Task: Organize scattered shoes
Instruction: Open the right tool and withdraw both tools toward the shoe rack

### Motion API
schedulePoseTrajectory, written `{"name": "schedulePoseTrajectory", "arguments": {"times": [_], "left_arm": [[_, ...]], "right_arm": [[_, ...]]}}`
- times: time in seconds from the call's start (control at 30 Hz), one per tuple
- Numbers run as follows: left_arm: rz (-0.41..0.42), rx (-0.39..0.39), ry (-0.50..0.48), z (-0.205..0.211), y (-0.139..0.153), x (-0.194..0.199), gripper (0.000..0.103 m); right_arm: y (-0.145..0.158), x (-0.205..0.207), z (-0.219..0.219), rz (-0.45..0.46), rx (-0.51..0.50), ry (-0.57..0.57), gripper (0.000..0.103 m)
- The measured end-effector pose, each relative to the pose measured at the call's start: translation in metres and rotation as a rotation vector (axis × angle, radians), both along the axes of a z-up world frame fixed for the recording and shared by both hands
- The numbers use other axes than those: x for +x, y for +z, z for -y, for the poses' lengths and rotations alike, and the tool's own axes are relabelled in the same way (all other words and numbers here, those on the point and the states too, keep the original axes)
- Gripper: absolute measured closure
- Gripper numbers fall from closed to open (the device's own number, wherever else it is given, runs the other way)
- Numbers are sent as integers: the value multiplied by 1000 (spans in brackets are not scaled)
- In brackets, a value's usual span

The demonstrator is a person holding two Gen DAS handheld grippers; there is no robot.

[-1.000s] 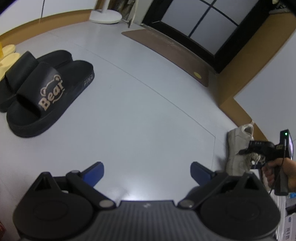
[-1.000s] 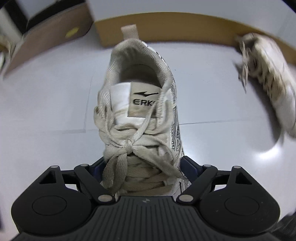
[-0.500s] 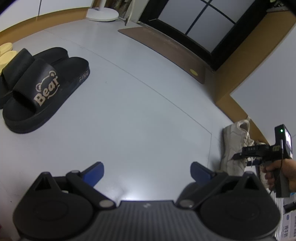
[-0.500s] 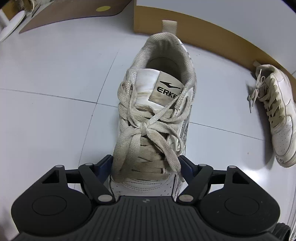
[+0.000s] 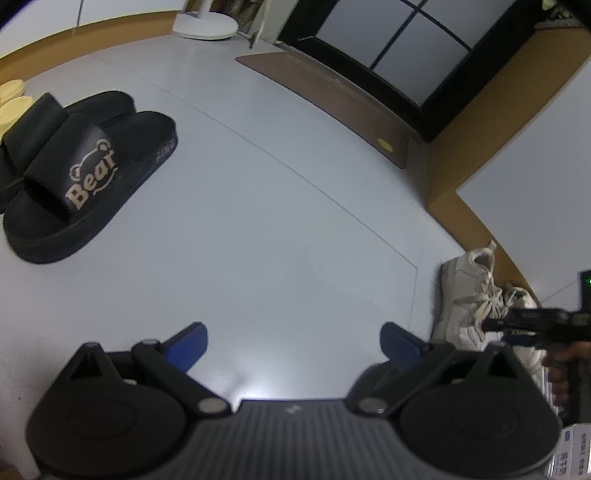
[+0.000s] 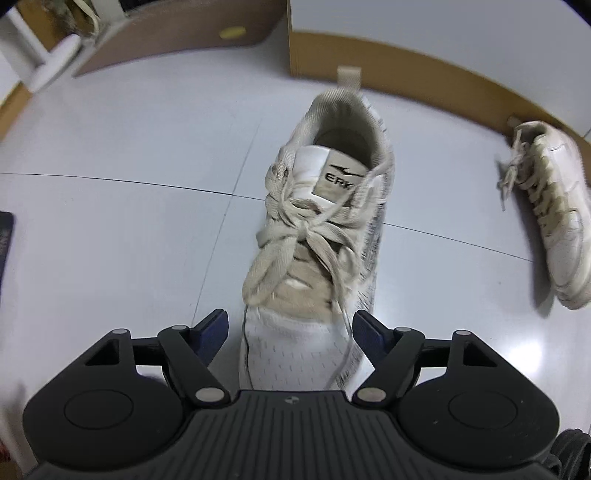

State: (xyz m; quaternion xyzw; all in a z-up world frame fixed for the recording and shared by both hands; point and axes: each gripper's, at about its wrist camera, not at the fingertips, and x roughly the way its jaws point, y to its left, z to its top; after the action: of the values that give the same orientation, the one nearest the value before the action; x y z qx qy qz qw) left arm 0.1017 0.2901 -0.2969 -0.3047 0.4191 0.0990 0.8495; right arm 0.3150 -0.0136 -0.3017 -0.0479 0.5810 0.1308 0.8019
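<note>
The left gripper (image 5: 293, 343) hangs over bare grey floor (image 5: 258, 206), jaws spread wide with nothing between them. Open floor runs from it out to 12 o'clock, as far as a brown mat (image 5: 332, 96) lying before a dark door (image 5: 399, 48). A tan skirting (image 5: 443, 177) edges the wall from 2 to 4 o'clock. At 10 o'clock a pair of black slides (image 5: 85, 173) sits side by side, touching; pale yellow slippers (image 5: 11, 103) lie just beyond them at the left rim. A white round stand base (image 5: 205, 26) is at 11 o'clock. At 4 o'clock two white shoes lie by the skirting, partly hidden by the other gripper and the hand holding it.

In the right wrist view the right gripper (image 6: 290, 330) has its jaws around the toe of a white sneaker (image 6: 321, 236), one finger at each side of the forefoot. The picture is blurred, so I cannot tell whether the pads press the shoe. The sneaker's heel points to 12 o'clock, toward the skirting. A second sneaker (image 6: 554, 206) lies well apart at 2 o'clock, close to the wall. Floor to the left, 8 to 11 o'clock, is clear up to the mat. No boxes or racks are in sight.
</note>
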Motion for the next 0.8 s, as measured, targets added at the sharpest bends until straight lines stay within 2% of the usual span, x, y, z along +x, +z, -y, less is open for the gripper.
{"name": "schedulePoseTrajectory", "arguments": {"times": [0.2, 0.33, 0.5, 0.67, 0.8], "left_arm": [[31, 20, -63, 20, 13, 13, 4], [55, 40, -142, 46, 25, 24, 5], [57, 81, -224, 78, 36, 37, 6], [82, 122, -313, 116, 53, 53, 7], [93, 110, -390, 143, 71, 60, 13]], "right_arm": [[41, -16, 58, 49, 38, 3, 24], [73, -52, 98, 82, 61, -16, 24], [90, -83, 151, 124, 119, -63, 24], [106, -115, 183, 170, 159, -70, 26], [108, -148, 219, 202, 199, -116, 26]]}}
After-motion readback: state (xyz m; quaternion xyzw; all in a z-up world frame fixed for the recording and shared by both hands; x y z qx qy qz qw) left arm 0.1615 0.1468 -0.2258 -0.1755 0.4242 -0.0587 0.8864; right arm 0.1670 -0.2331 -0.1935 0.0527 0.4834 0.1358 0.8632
